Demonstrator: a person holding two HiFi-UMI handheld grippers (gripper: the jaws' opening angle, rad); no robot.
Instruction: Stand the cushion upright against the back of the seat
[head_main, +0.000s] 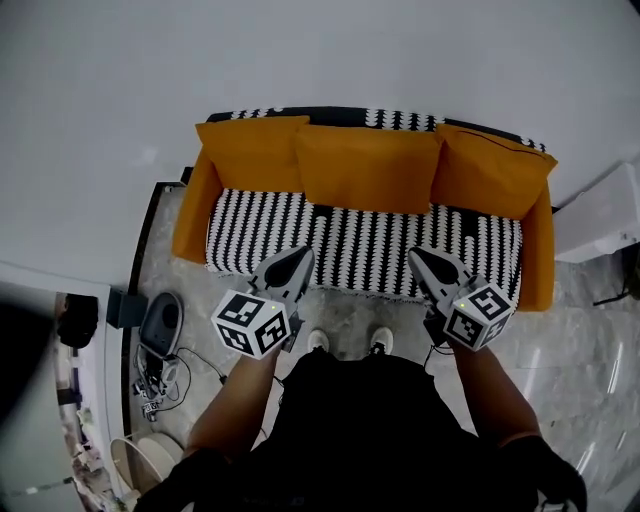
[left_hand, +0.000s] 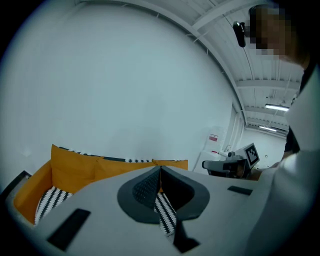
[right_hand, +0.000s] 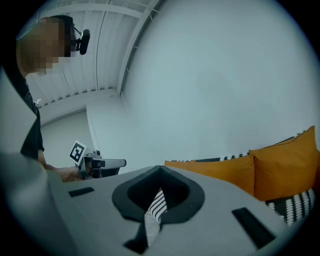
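Note:
Three orange cushions stand upright against the back of the sofa, which has a black-and-white seat: a left cushion, a middle cushion and a right cushion. My left gripper hangs over the seat's front edge, shut and empty. Over the same edge further right is my right gripper, also shut with nothing in it. In the left gripper view the closed jaws point at the orange cushions. Past the closed jaws in the right gripper view are two of the cushions.
A white cabinet stands right of the sofa. On the floor to the left lie a dark device and tangled cables. The person's shoes stand just before the sofa. A white wall rises behind it.

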